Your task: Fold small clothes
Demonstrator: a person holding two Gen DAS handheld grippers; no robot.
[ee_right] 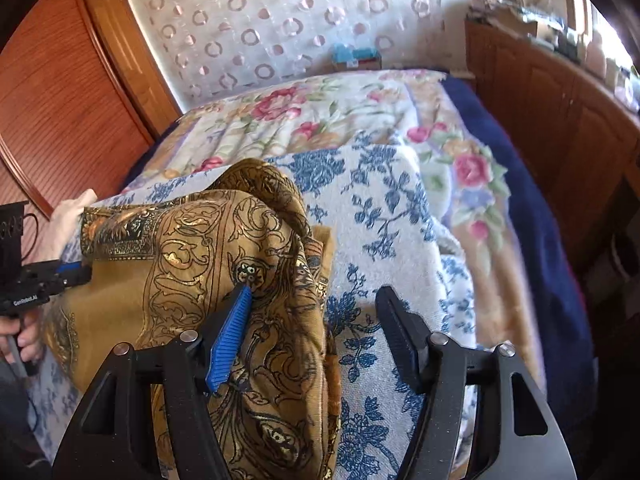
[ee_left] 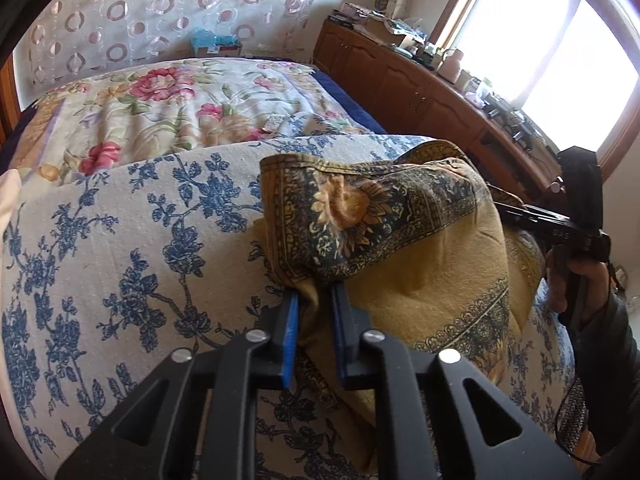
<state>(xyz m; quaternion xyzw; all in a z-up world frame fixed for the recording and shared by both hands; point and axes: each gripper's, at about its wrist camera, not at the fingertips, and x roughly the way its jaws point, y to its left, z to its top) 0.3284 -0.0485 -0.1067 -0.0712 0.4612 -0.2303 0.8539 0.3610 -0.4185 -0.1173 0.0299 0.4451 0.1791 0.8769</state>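
A mustard-yellow garment [ee_left: 420,272] with dark ornate borders lies bunched on a white towel with blue flowers [ee_left: 120,248]. My left gripper [ee_left: 316,292] is shut on a fold of the garment near its edge. The garment also shows in the right wrist view [ee_right: 224,248], draped over the towel [ee_right: 384,216]. My right gripper [ee_right: 316,292] is open, its left finger resting on the cloth and its right finger over the towel. The left gripper [ee_right: 74,270] appears at the far left of that view, pinching the cloth. The right gripper's body [ee_left: 560,224] shows at the right of the left wrist view.
The towel lies on a bed with a pink-flower blanket [ee_left: 180,96] and blue sheet [ee_right: 532,200]. A wooden cabinet [ee_left: 420,80] with clutter runs along the right under a bright window [ee_left: 560,32]. A patterned curtain [ee_right: 280,20] and a wooden wardrobe [ee_right: 60,100] stand behind.
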